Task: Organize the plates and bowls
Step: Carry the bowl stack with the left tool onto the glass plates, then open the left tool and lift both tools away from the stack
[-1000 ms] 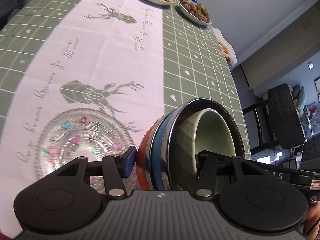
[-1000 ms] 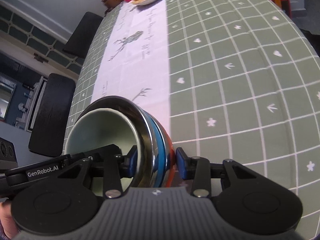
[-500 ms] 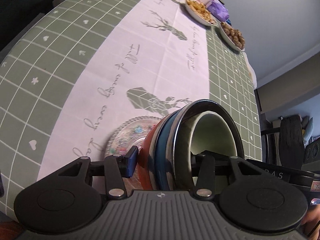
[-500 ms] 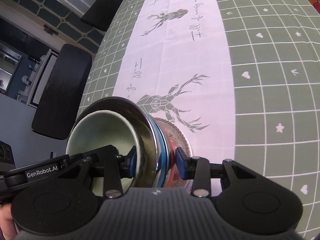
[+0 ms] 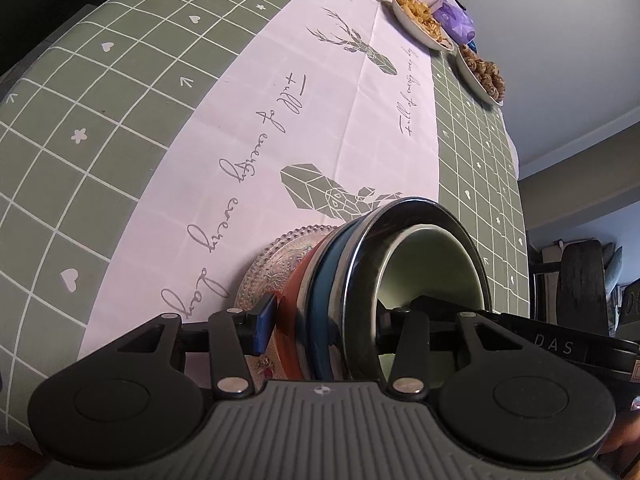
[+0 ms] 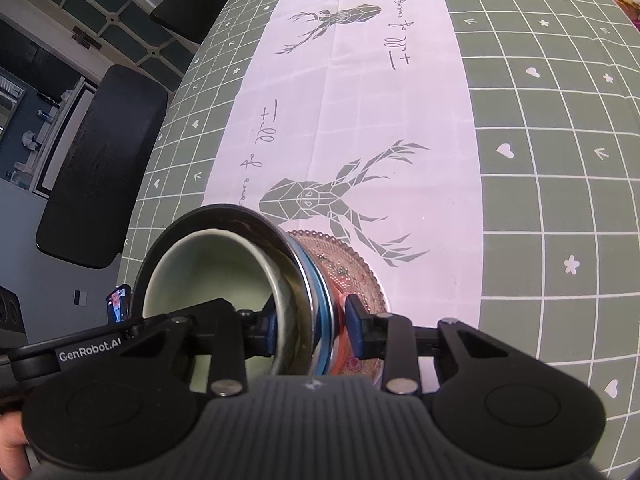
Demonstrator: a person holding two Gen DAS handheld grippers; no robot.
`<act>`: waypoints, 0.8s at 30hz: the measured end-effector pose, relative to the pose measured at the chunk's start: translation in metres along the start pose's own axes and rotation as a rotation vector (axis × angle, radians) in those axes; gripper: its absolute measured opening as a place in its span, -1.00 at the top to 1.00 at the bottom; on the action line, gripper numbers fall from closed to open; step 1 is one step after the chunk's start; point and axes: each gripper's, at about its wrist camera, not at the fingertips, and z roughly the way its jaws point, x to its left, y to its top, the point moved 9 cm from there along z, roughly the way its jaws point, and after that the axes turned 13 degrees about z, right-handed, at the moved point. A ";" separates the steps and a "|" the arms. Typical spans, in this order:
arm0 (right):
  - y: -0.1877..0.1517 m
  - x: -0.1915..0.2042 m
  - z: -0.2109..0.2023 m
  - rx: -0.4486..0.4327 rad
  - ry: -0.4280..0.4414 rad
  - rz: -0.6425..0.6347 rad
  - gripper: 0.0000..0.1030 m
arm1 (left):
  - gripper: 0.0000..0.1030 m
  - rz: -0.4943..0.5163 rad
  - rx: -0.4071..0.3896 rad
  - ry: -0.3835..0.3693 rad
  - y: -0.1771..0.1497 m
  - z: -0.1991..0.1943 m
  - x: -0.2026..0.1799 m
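1. Two tools share one load: my left tool (image 5: 320, 322) and my right tool (image 6: 310, 326) are each clamped over the rim of the nested stack of bowls (image 5: 360, 280), an orange bowl outermost, then a blue one, a shiny steel one and a pale green ceramic bowl (image 6: 208, 272) innermost
2. On each tool one finger sits inside the green bowl and the other presses the orange outer wall, so both are narrowed onto the stack, not wide
3. The stack hangs between the two tools, gripped on opposite sides of its rim; in both views its mouth is turned sideways, away from the plate
4. The relation I care about: the clear beaded glass plate with coloured flecks (image 5: 276, 264) lies on the white runner of the green grid-pattern worktop (image 5: 120, 80), directly beyond the orange base of the stack, so base faces plate
5. I cannot tell whether base and plate already touch; they overlap in both views and look very near
6. My judgement: the next move is to seat the stack centred on the plate, both tools moving evenly so the nested bowls do not slip
7. Neither hand is nearer; two far dishes of snacks (image 5: 420, 20) stay well apart from this
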 end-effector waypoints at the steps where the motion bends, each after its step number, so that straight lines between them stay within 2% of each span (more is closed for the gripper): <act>1: 0.000 0.000 -0.001 -0.002 -0.005 -0.002 0.38 | 0.02 -0.002 0.001 -0.005 -0.001 0.000 0.000; 6: -0.002 -0.001 -0.003 -0.008 -0.006 -0.006 0.37 | 0.02 -0.003 -0.006 -0.011 -0.003 0.000 0.000; 10: -0.002 0.000 -0.003 -0.010 0.009 0.008 0.32 | 0.06 0.032 -0.016 0.016 -0.001 -0.003 -0.001; 11: -0.003 0.000 -0.003 -0.012 0.008 0.008 0.32 | 0.07 0.041 -0.025 0.022 0.000 -0.006 -0.002; 14: -0.002 -0.002 -0.004 -0.033 -0.020 -0.016 0.15 | 0.04 0.083 -0.068 0.064 0.006 -0.016 -0.004; 17: -0.002 -0.004 -0.009 -0.039 -0.005 -0.012 0.11 | 0.02 0.127 -0.084 0.098 0.008 -0.023 -0.008; 19: -0.001 -0.004 -0.016 -0.053 0.010 -0.017 0.01 | -0.02 0.143 -0.105 0.114 0.009 -0.030 -0.010; 24: -0.001 0.003 -0.049 -0.139 0.027 -0.085 -0.05 | -0.09 0.210 -0.209 0.175 0.016 -0.058 -0.022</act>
